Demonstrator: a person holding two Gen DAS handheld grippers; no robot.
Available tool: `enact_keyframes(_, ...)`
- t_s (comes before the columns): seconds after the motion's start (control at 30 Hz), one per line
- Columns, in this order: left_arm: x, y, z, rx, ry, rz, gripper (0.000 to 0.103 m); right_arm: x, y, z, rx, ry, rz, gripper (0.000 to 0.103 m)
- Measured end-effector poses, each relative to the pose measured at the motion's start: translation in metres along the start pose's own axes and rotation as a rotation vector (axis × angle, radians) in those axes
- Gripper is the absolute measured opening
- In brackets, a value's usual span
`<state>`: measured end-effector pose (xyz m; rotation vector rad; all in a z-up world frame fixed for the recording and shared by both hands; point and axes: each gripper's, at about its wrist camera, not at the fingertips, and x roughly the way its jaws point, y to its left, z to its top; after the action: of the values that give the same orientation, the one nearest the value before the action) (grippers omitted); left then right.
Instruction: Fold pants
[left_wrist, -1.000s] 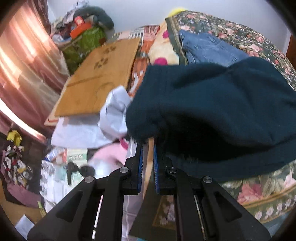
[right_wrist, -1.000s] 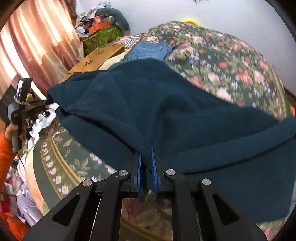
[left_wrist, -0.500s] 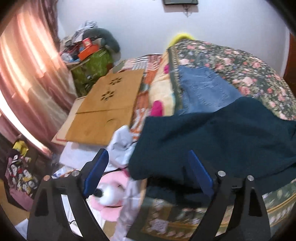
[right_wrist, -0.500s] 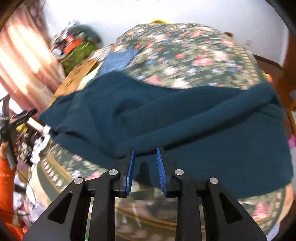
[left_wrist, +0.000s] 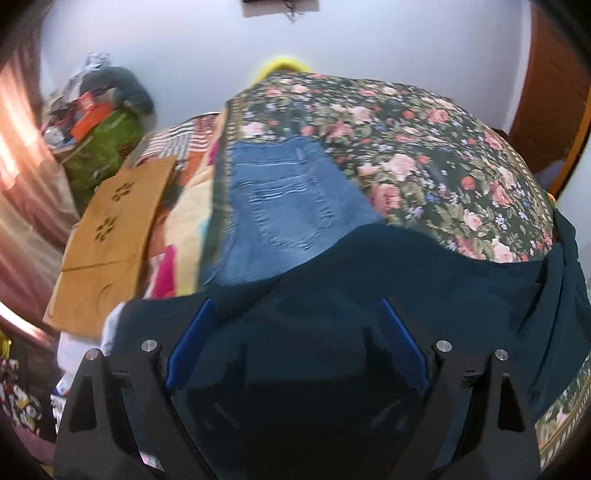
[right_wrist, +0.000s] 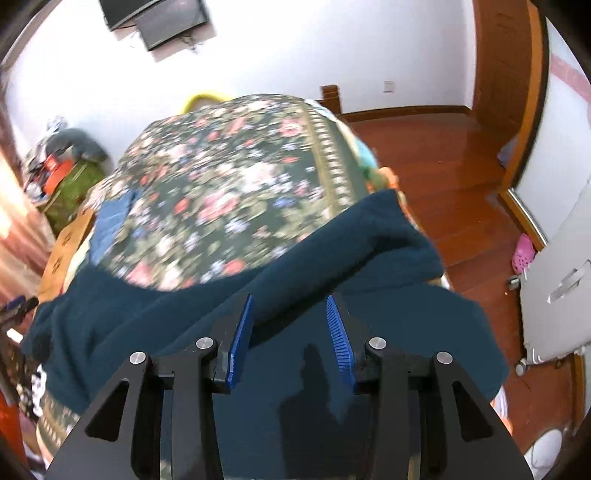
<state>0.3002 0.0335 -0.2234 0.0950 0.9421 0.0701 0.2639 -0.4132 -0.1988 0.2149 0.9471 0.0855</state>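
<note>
Across the near edge of the floral bedspread (left_wrist: 424, 147) lie the dark teal fleece pants (left_wrist: 406, 280), soft, thick and matte, folded into a long band. Both grippers hang above them. The left gripper (left_wrist: 295, 339) has its jaws spread wide, released; the right gripper (right_wrist: 290, 332) has just been opening, nothing pinched between its ribbed blue pads (right_wrist: 338, 332). Folded faded jeans (left_wrist: 284, 206) lie beyond. Motion blur smears the flowers, and the pants' far ends are cut off.

pants (left_wrist: 424, 280) spread across the near edge of the bed (left_wrist: 424, 147), jeans (left_wrist: 280, 206) behind them, cardboard (left_wrist: 110, 221) left of the bed
</note>
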Motion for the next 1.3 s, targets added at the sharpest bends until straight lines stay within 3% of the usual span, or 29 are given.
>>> enact_keyframes(0.1,0.016,-0.01,0.011,-0.003,0.019,-0.037,0.09,0.023,-0.008,0.018,-0.008,0.018,-0.043,0.037)
enact_keyframes(0.23,0.034,-0.02,0.017,-0.008,0.045,-0.051,0.09,0.062,-0.018,0.037,0.028,0.03,-0.036,0.037)
enact_keyframes(0.4,0.054,-0.03,0.012,-0.001,0.094,-0.041,0.09,0.103,-0.032,0.033,0.097,0.077,-0.002,0.037)
enact_keyframes(0.43,0.056,-0.03,0.01,-0.001,0.105,-0.049,0.09,0.107,-0.032,0.031,0.094,0.075,-0.001,0.033)
enact_keyframes(0.47,0.059,-0.032,0.009,0.002,0.124,-0.061,0.09,0.108,-0.029,0.028,0.064,0.07,-0.016,0.02)
enact_keyframes(0.57,0.059,-0.039,0.012,0.023,0.142,-0.065,0.09,0.096,-0.027,0.023,0.024,0.038,-0.018,0.009)
enact_keyframes(0.7,0.043,-0.054,0.017,0.041,0.118,-0.082,0.09,0.063,-0.033,0.019,0.012,-0.016,-0.022,0.006)
enact_keyframes(0.93,0.015,-0.079,0.011,0.087,0.086,-0.085,0.09,0.0,-0.065,-0.007,0.001,-0.031,-0.045,0.006)
enact_keyframes(1.07,0.005,-0.089,0.001,0.087,0.093,-0.113,0.09,-0.003,-0.088,-0.037,0.063,0.002,-0.085,0.008)
enact_keyframes(1.17,-0.002,-0.093,-0.004,0.082,0.093,-0.131,0.09,0.0,-0.106,-0.059,0.119,0.063,-0.173,0.016)
enact_keyframes(1.23,-0.006,-0.093,-0.006,0.087,0.089,-0.129,0.09,-0.006,-0.112,-0.065,0.125,0.06,-0.219,0.016)
enact_keyframes(1.3,-0.008,-0.091,-0.007,0.084,0.085,-0.121,0.09,-0.019,-0.118,-0.064,0.139,0.037,-0.211,0.018)
